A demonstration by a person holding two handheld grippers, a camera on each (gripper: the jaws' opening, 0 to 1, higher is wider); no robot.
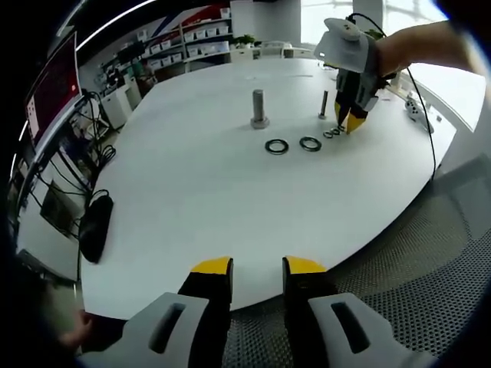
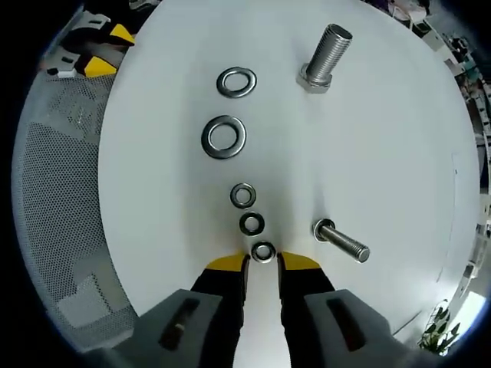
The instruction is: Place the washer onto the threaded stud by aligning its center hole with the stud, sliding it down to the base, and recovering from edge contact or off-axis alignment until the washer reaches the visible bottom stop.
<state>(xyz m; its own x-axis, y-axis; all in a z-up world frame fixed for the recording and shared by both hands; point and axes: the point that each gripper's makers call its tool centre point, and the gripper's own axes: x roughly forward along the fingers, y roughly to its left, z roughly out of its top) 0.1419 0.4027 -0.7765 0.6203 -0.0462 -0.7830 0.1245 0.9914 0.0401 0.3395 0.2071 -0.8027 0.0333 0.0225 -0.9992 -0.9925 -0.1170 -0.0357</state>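
right gripper (image 2: 263,264) is down at the table (image 2: 399,153), yellow tips parted by a narrow gap, with the nearest small washer (image 2: 263,251) sitting right at the mouth of that gap. can't tell if the tips actually touch it, and it's not clamped. two more small washers (image 2: 252,224) run in a line away from it, then two big washers (image 2: 224,136) further out. just right of the tips stands the thin threaded stud (image 2: 342,242), bare, head down. the fat bolt (image 2: 325,58) is well beyond, also upright.

left gripper (image 1: 257,270) hangs off the near table edge, open a bit, holding nothing.

no readable writing anywhere.

table is white and round, floor looks like grey perforated mesh (image 2: 54,215). shelves with bins (image 1: 184,42) along the back wall, a dark bag (image 1: 96,226) on the floor.
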